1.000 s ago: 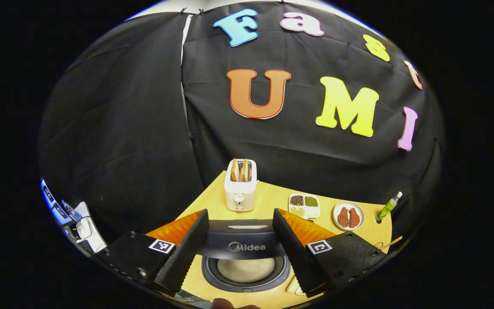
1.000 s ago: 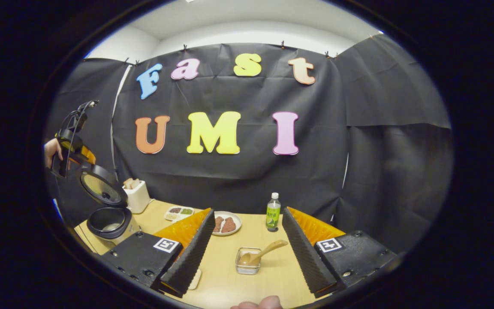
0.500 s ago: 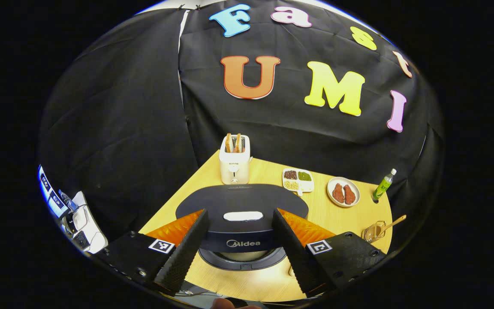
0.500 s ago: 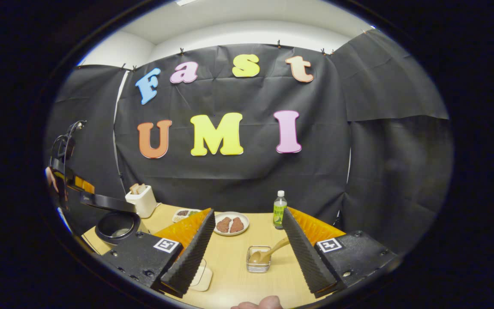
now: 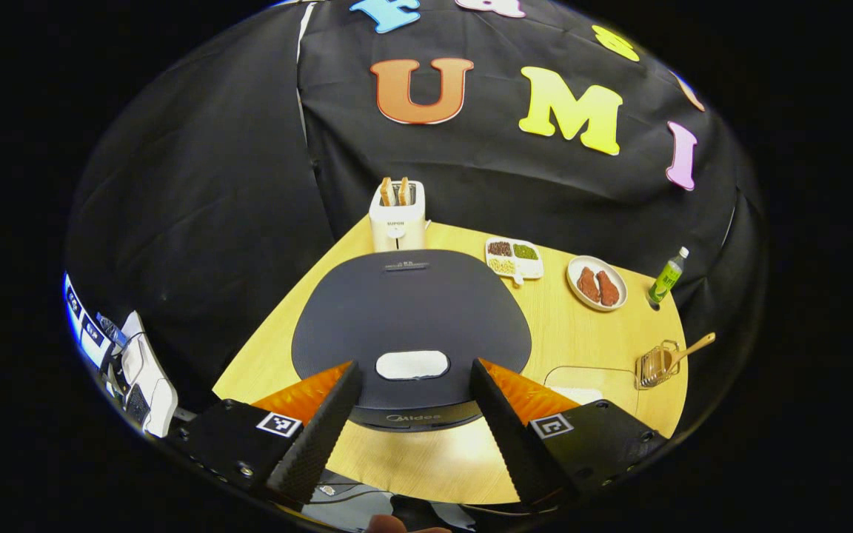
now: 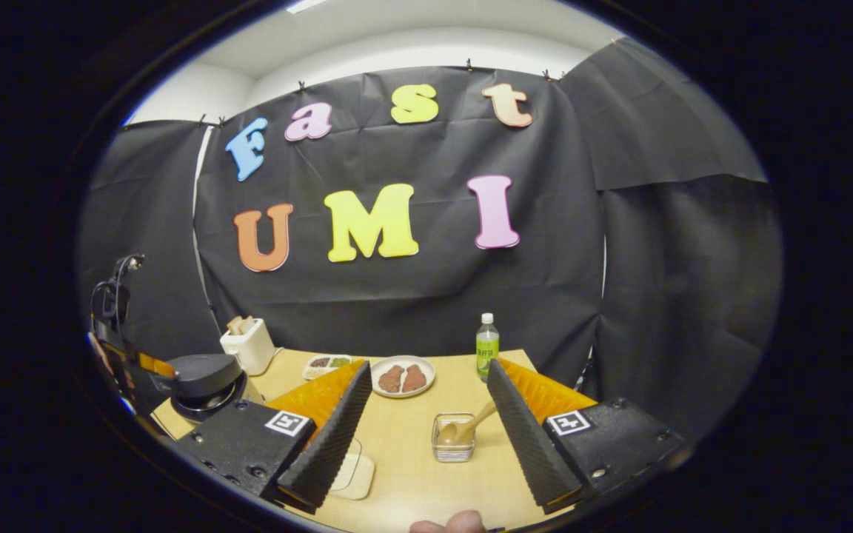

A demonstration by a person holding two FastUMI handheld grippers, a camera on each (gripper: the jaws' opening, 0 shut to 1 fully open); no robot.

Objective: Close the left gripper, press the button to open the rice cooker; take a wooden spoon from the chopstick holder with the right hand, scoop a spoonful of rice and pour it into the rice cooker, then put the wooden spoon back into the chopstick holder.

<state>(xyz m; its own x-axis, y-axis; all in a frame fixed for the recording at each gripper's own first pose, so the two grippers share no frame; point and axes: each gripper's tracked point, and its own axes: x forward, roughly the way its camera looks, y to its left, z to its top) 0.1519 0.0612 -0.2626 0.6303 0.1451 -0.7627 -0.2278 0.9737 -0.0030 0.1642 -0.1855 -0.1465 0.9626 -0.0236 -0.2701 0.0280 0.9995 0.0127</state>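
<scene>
The dark rice cooker (image 5: 412, 318) sits with its lid down, its white button (image 5: 412, 364) between my left gripper's fingers. My left gripper (image 5: 413, 485) hovers open just above the lid's front edge. In the right gripper view the cooker (image 6: 204, 374) stands at the far left, the other gripper and a hand (image 6: 104, 355) beside it. The clear chopstick holder (image 6: 454, 446) holds the wooden spoon (image 6: 471, 426), handle leaning right. My right gripper (image 6: 430, 488) is open above the table, short of the holder. A shallow box of rice (image 5: 589, 381) lies right of the cooker.
A white toaster (image 5: 397, 215) with bread stands behind the cooker. A divided dish of beans (image 5: 514, 257), a plate of meat (image 5: 595, 283) and a green bottle (image 5: 667, 275) line the back of the wooden table (image 6: 412, 414). Equipment (image 5: 138, 370) lies off the left edge.
The cooker's lid has swung down from upright to shut under my left gripper. The right gripper has shifted slightly; the spoon stays in its holder.
</scene>
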